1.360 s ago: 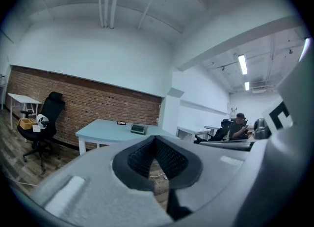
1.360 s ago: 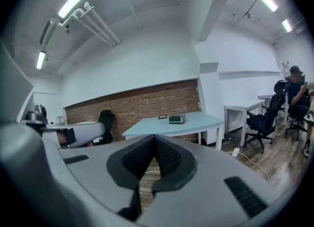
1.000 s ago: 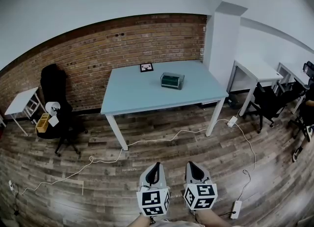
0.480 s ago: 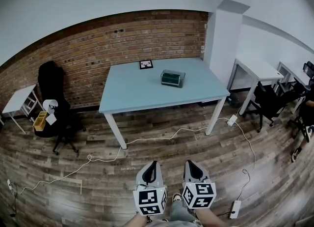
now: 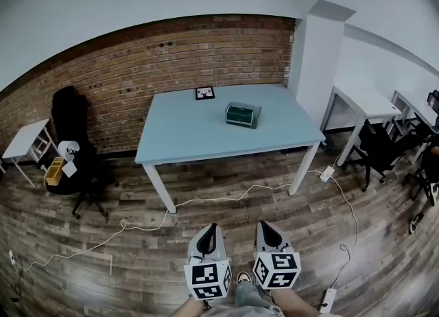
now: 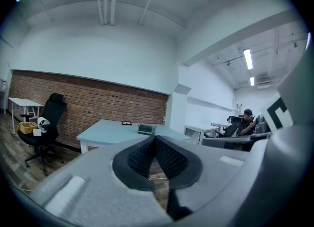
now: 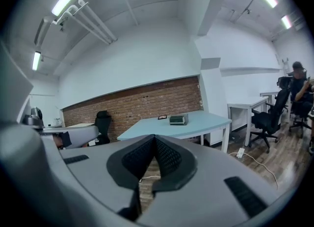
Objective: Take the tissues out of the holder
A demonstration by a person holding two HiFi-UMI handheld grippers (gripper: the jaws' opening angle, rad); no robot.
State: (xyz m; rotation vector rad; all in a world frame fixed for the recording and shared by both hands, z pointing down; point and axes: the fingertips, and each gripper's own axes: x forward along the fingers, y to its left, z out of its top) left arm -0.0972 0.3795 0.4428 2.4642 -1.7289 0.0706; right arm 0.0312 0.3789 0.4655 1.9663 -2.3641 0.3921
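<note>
A dark green tissue holder [image 5: 243,113] sits on the light blue table [image 5: 185,137] toward its far right, also seen small in the left gripper view [image 6: 146,129] and the right gripper view [image 7: 178,119]. Both grippers hang low near the person's body, well short of the table. The left gripper [image 5: 215,228] has its jaws together with nothing between them. The right gripper [image 5: 261,226] is likewise shut and empty. No tissue can be made out at this distance.
A small framed marker card [image 5: 204,92] lies at the table's far edge by the brick wall. A black office chair [image 5: 77,151] stands left, white desks [image 5: 363,103] and chairs right. A white cable [image 5: 226,195] and power strip [image 5: 328,300] lie on the wooden floor.
The view has moved slightly closer to the table. Both grippers stay shut and low in front of the person.
</note>
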